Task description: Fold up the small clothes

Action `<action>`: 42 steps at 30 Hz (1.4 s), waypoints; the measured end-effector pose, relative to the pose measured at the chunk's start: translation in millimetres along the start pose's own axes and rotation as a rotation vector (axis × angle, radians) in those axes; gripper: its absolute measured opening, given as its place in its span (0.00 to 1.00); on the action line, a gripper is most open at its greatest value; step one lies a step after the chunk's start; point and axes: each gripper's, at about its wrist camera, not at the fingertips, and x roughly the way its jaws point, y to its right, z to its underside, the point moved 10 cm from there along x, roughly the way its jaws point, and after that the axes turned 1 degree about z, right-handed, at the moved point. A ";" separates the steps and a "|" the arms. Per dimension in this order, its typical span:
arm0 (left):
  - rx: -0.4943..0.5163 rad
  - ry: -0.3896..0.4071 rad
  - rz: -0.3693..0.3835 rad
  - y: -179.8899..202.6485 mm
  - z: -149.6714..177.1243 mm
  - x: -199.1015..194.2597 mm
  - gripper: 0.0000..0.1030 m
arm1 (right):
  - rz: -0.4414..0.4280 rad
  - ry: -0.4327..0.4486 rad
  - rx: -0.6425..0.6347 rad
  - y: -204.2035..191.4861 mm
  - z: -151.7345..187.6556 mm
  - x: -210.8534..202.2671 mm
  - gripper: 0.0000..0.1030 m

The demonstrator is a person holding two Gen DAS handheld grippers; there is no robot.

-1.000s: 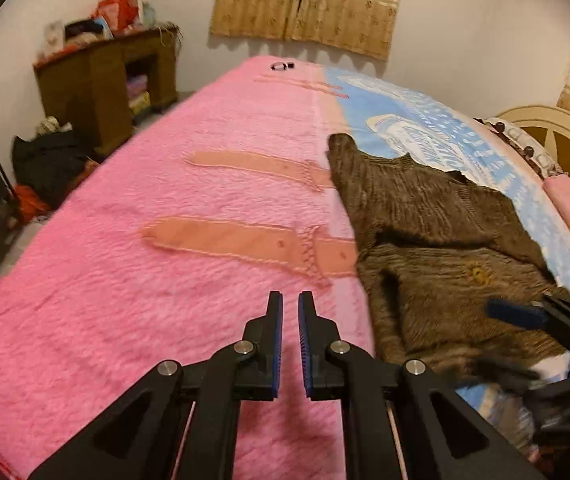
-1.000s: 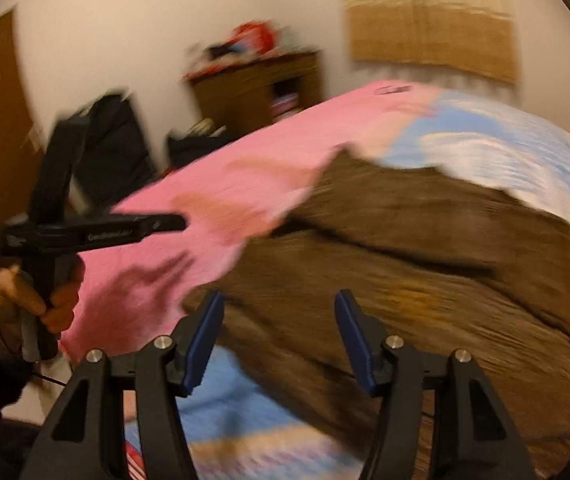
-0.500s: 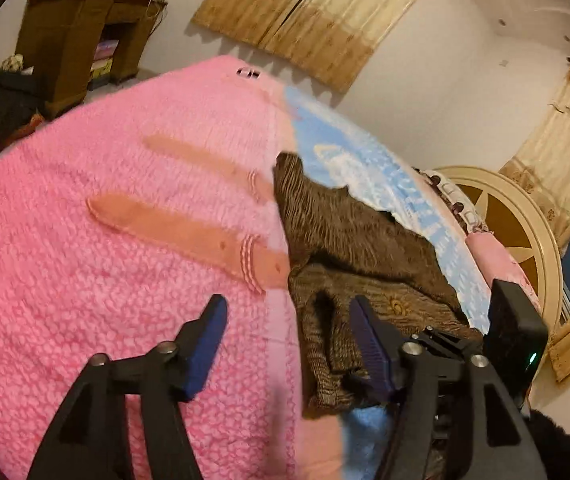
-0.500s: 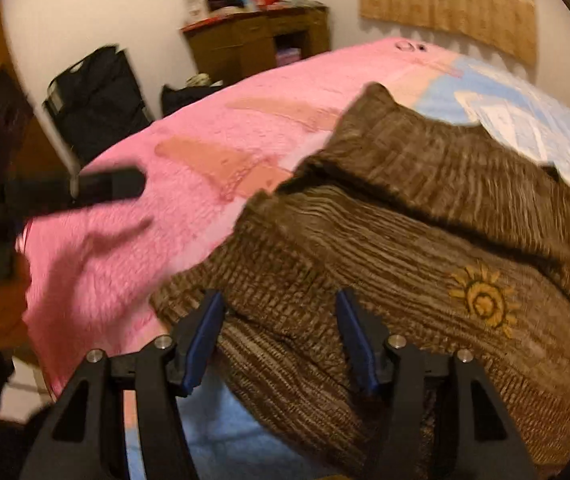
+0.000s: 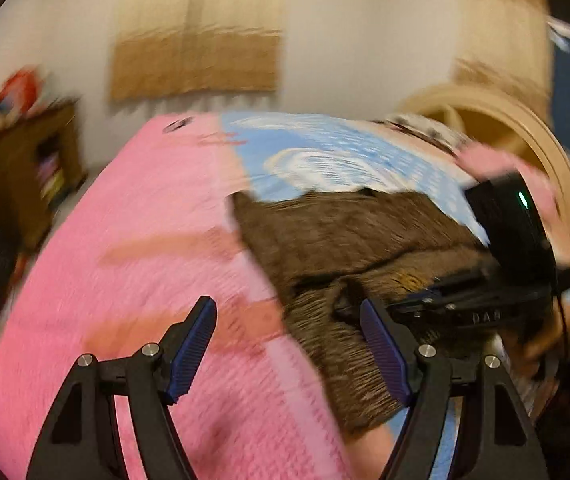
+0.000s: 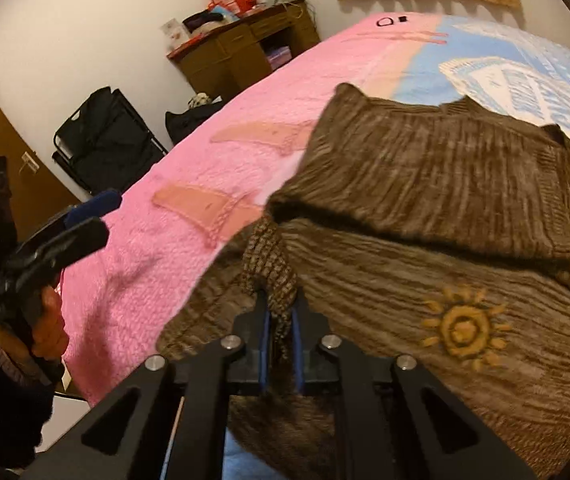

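Observation:
A brown knitted sweater (image 6: 425, 184) with a yellow sun motif (image 6: 463, 326) lies partly folded on a pink and blue bed blanket (image 6: 189, 168). My right gripper (image 6: 281, 344) is shut on a bunched fold of the sweater at its near left part. The left wrist view is blurred: the sweater (image 5: 345, 240) lies to the right, and my left gripper (image 5: 289, 344) is open and empty over the pink blanket (image 5: 145, 240) at the sweater's left edge. The left gripper also shows at the left of the right wrist view (image 6: 85, 220), held in a hand.
A wooden desk (image 6: 241, 52) with clutter stands by the far wall. A black folding chair (image 6: 109, 144) and a dark bag stand beside the bed. A round wooden headboard (image 5: 497, 120) and pink pillow (image 5: 497, 164) are at the right. Small black items (image 6: 391, 21) lie on the blanket's far end.
My right gripper has moved down onto the sweater and shut on a fold of it. My left gripper has opened wider and swung toward the sweater's left edge.

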 end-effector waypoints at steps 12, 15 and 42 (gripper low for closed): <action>0.577 0.003 0.179 67.3 -11.4 33.6 0.73 | -0.095 0.003 -0.137 -27.3 -20.7 -43.1 0.11; 0.682 -0.020 0.200 76.7 -5.3 38.6 0.73 | -0.103 -0.004 -0.168 -25.8 -24.6 -48.2 0.10; 0.271 -0.166 0.211 72.0 6.9 90.2 0.15 | 0.265 0.407 0.331 159.6 37.2 -213.5 0.57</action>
